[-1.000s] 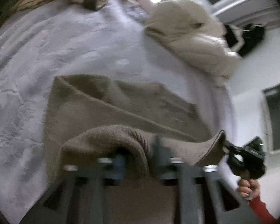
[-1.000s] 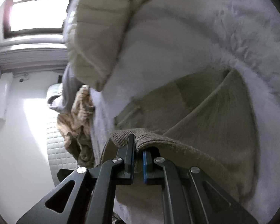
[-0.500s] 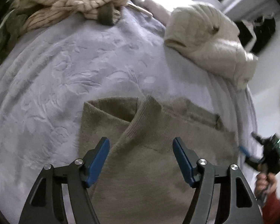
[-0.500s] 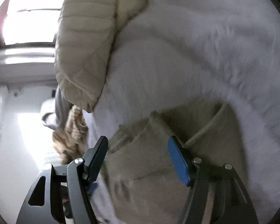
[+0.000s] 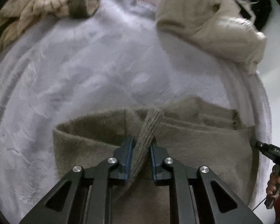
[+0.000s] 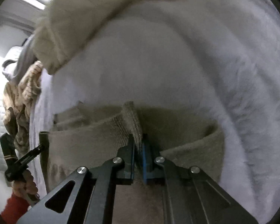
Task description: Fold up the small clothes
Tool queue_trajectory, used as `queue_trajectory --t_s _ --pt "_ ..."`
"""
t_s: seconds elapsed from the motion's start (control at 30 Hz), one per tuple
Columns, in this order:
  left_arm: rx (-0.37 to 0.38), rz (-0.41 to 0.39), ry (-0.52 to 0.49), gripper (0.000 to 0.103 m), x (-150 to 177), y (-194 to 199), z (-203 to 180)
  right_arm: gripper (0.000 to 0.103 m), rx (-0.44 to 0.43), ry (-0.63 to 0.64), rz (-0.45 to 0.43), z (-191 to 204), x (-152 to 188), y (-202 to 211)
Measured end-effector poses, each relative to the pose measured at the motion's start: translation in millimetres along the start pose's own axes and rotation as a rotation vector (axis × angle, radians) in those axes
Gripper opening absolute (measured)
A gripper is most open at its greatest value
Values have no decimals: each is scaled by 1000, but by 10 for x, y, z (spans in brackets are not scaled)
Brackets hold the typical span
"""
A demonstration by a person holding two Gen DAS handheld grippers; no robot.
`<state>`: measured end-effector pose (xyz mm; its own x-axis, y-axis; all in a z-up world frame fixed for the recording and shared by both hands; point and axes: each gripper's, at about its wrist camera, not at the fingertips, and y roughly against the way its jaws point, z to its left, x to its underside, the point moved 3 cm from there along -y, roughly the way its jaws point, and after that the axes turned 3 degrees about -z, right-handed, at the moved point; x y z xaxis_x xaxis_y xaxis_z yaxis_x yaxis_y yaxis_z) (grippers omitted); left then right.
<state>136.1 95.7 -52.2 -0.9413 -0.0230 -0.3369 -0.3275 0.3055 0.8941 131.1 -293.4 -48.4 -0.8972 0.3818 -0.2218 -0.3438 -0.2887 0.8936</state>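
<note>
The left gripper point(image 5: 140, 155) has its fingers point(image 5: 126, 155) pinched on a ribbed fold of the sweater point(image 5: 196, 149), the knit band rising between the blue pads and running out past their tips. The right gripper point(image 6: 139, 154) is likewise clamped on a ribbed edge of the same sweater point(image 6: 80, 145), with only a narrow strip of knit showing between its fingers point(image 6: 128, 158). The tan sweater lies partly folded on the bed point(image 5: 84, 71), its layers overlapping so that its sleeves and neck cannot be told apart; its near part is hidden under the gripper frames in both views. In the left wrist view the right gripper's tip shows at the sweater's right corner, with the person's hand point(image 5: 275, 183) and a red sleeve cut off by the frame edge. In the right wrist view the left gripper's tip meets the sweater's left edge, held by a hand point(image 6: 25, 185) with a red sleeve point(image 6: 13, 207) below. Beyond the sweater the pale, textured bed cover stretches out, blurred. A cream puffy jacket point(image 5: 211, 20) lies at the far side, and a striped beige knit pile point(image 5: 43, 5) lies well apart from it, both partly cut off.
</note>
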Motion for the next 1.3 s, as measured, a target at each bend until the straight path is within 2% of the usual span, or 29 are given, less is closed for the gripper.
queue_trajectory --t_s 0.1,0.2,0.23,0.27,0.3,0.33,0.37,0.43,0.53,0.63,0.83,0.97,1.07,1.17,1.27,1.3 --pt "-47 -27 -29 18 -38 11 66 7 25 8 -10 -63 -36 24" --pt "-110 -5 22 19 -56 -124 233 8 56 -15 28 -177 -28 -159" --pt "-124 -8 33 21 -52 -122 256 18 59 -31 28 -198 -20 -177" --pt "-151 -16 42 36 -35 -82 276 24 58 -52 18 -221 -14 -154" --pt "-174 -22 40 60 -30 -50 272 41 50 -80 15 -242 4 -93" --pt "-205 -36 32 71 -9 13 273 56 35 -93 21 -253 20 -58" --pt "-220 -59 14 78 24 122 277 59 -11 -112 33 -243 60 22" --pt "-211 -61 1 78 78 245 292 60 -48 -113 28 -240 121 154" --pt "-166 -24 41 78 223 418 359 60 -88 -121 22 -278 325 408" --pt "-123 7 86 78 556 631 413 60 -152 -171 46 -319 714 600" --pt "-23 104 279 78 1388 867 642 60 -242 -342 110 -437 1621 699" --pt "81 146 464 78 1861 880 785 60 -288 -517 99 -614 2122 675" --pt "159 164 537 78 2054 820 756 60 -297 -583 86 -700 2265 617" --pt "205 166 552 78 2070 695 674 60 -330 -628 94 -759 2303 485" --pt "207 124 598 78 1991 648 698 60 -366 -677 65 -816 2279 444" --pt "205 96 623 68 1965 656 723 60 -375 -702 50 -832 2261 445"
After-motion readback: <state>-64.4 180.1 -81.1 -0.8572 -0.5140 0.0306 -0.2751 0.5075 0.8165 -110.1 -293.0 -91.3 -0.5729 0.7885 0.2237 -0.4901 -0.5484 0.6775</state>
